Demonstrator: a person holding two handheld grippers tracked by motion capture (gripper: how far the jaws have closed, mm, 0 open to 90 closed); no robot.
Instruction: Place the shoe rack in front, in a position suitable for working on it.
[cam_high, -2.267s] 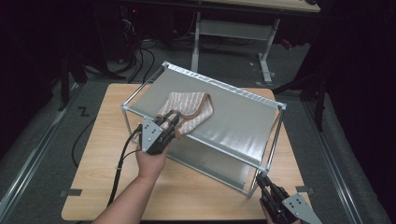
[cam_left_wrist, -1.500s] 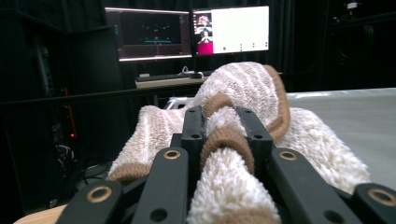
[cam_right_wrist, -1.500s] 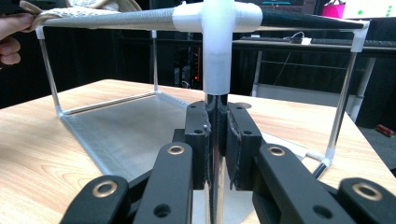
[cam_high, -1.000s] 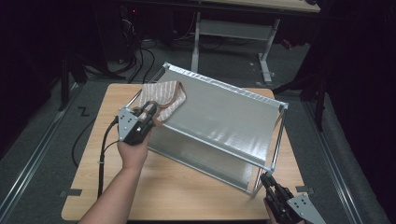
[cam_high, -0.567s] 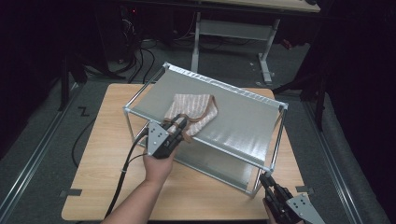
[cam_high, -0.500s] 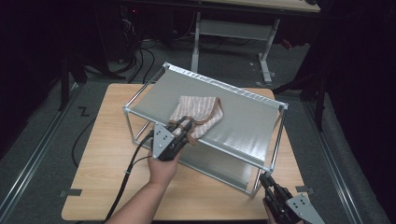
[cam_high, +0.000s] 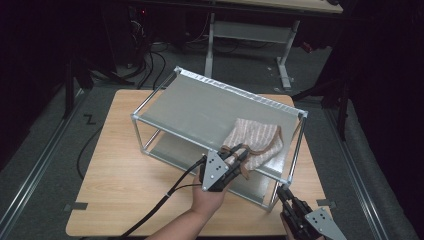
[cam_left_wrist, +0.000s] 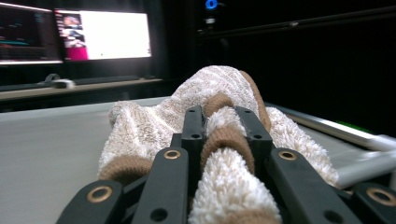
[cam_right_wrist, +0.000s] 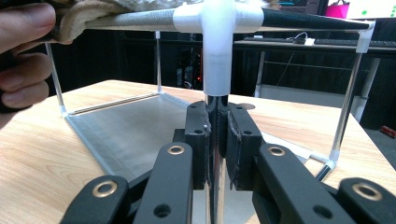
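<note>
Towel (cam_high: 254, 141) pinched on the rack's (cam_high: 200, 102) top shelf.
Left tongs (cam_high: 239, 159) reach forward, clamped on its brown edge; right tongs (cam_high: 286, 196) grip the rack's near corner post (cam_right_wrist: 216, 56) above the counter (cam_high: 125, 165).

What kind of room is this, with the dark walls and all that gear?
Probably a lab or recording workspace rather than a home. A light wooden table stands alone on grey floor, cables snake among metal-legged desks behind it, and lit computer monitors glow on a bench in the left gripper view.
</note>
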